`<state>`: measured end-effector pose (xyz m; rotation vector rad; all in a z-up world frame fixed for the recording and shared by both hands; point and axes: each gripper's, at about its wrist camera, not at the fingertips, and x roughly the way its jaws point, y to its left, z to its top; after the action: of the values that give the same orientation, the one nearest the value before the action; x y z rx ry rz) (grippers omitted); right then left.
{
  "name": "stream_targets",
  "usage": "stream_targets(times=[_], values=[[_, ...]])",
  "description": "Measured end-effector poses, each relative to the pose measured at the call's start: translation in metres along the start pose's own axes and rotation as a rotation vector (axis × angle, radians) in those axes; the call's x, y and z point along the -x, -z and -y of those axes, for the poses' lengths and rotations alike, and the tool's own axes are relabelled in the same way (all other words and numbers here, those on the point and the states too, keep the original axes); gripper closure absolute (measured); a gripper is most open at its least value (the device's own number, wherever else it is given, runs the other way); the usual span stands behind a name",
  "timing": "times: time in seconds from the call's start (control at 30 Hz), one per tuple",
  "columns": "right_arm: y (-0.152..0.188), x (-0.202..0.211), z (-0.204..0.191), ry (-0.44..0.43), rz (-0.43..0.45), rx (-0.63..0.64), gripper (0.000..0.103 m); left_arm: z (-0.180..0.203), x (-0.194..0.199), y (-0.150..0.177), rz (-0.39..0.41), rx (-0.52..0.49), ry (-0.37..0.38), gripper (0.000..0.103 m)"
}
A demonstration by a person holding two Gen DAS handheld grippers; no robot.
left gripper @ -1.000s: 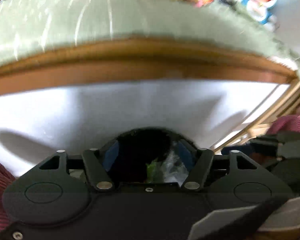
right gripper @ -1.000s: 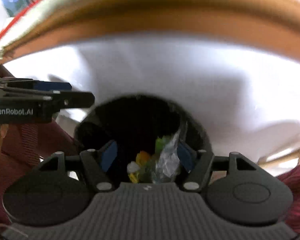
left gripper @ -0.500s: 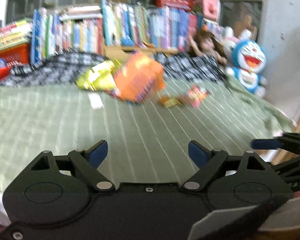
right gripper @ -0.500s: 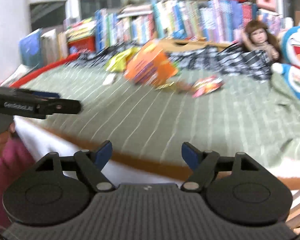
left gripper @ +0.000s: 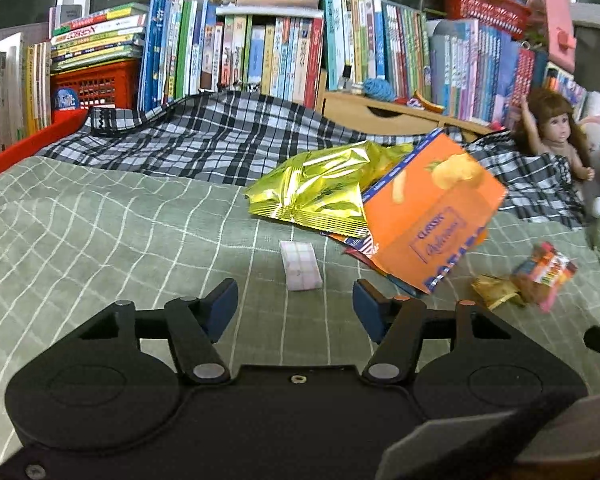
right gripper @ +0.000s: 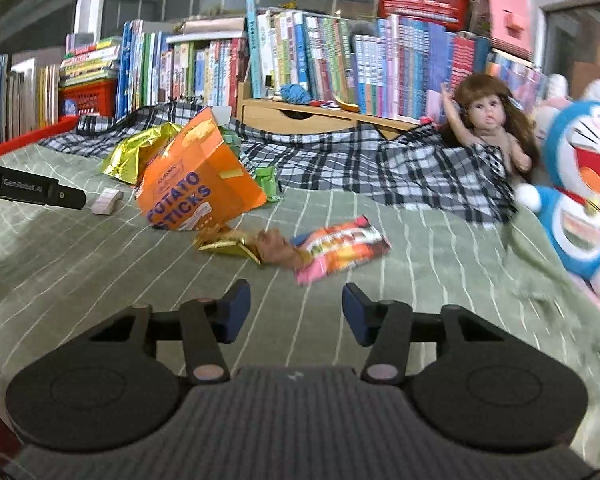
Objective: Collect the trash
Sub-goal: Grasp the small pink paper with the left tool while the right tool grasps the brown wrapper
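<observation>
Both tools hang over a bed [left gripper: 100, 216] under a green checked cover, with trash scattered across its middle. Farthest left lies a small pale packet [left gripper: 300, 265], just ahead of the left tool [left gripper: 294, 310], whose jaws stand partly spread with nothing between them after having just been closing. Behind the packet a crumpled yellow foil bag [left gripper: 320, 192] leans against an orange potato sticks box [right gripper: 198, 184], which stands tilted on the cover; a green wrapper [right gripper: 269, 182] sits at the box's far side. Nearer, a gold wrapper [right gripper: 224, 245] and a brown crumpled scrap [right gripper: 276, 250] touch a pink candy packet [right gripper: 340, 248], all just ahead of the right tool [right gripper: 296, 308], whose jaws are likewise partly spread and empty, having just been closing. A black-and-white plaid blanket [right gripper: 340, 160] lies behind the trash, a doll [right gripper: 488, 128] and a blue plush toy [right gripper: 584, 188] at the right, and books [left gripper: 260, 52] line the back
</observation>
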<state>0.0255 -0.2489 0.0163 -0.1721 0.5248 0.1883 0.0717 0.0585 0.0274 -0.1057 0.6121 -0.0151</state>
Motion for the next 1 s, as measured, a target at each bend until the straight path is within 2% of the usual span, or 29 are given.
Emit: stream_targets(times=[0.17, 0.37, 0.43, 0.5, 0.53, 0.63, 0.77, 1.0], values=[[-0.014, -0.033, -0.006, -0.007, -0.023, 0.061, 0.053, 0.007, -0.030, -0.003, -0.036, 0.004, -0.002, 0.046], [-0.022, -0.066, -0.005, -0.008, -0.062, 0.051, 0.059, 0.011, -0.057, -0.007, -0.061, 0.035, -0.019, 0.054], [-0.023, -0.074, -0.006, -0.016, -0.071, 0.053, 0.060, 0.013, -0.062, -0.008, -0.051, 0.027, -0.031, 0.060], [-0.024, -0.082, -0.007, -0.034, -0.086, 0.045, 0.062, 0.015, -0.064, -0.009, -0.048, 0.018, -0.037, 0.075], [-0.024, -0.084, -0.007, -0.044, -0.092, 0.041, 0.063, 0.016, -0.065, -0.009, -0.051, 0.014, -0.036, 0.078], [-0.024, -0.089, -0.008, -0.076, -0.112, 0.024, 0.065, 0.018, -0.065, -0.009, -0.051, 0.004, -0.030, 0.080], [-0.024, -0.084, -0.008, -0.094, -0.104, -0.003, 0.073, 0.019, -0.058, -0.006, -0.048, -0.001, -0.015, 0.080], [-0.024, -0.063, -0.007, -0.095, -0.065, -0.017, 0.075, 0.021, -0.030, 0.000, -0.023, -0.016, 0.024, 0.080]])
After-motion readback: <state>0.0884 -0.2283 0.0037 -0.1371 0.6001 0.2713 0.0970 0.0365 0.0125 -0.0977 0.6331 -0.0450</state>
